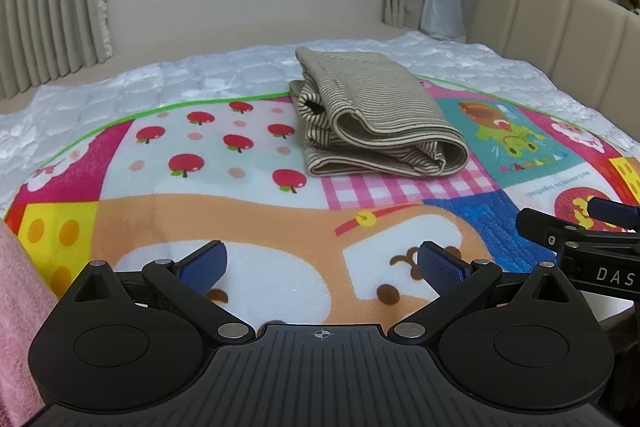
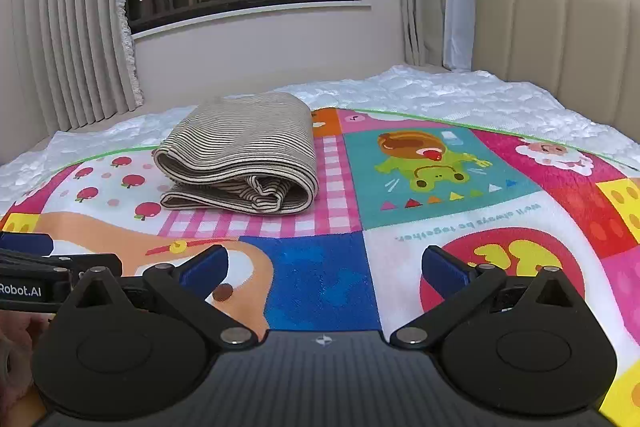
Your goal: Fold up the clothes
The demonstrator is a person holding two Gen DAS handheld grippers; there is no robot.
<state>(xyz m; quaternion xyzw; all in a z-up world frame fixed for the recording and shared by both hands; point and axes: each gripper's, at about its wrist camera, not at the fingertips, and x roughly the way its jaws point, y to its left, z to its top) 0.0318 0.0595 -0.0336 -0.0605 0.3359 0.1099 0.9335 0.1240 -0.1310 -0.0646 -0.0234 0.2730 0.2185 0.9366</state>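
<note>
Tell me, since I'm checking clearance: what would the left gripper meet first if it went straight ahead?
Probably the folded striped garment. The left gripper, jaws open, hovers over the colourful play mat, with nothing between; depth is uncertain.

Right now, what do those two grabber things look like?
Each hand-held gripper, left and right, is matte black plastic with two round discs, silver pivot pins and a ribbed centre plate bearing a small crosshair mark. The fingers carry textured blue pads. White lettering shows on their sides: "DAS" on one, "Robot.AI" on the other. No cables show.
</note>
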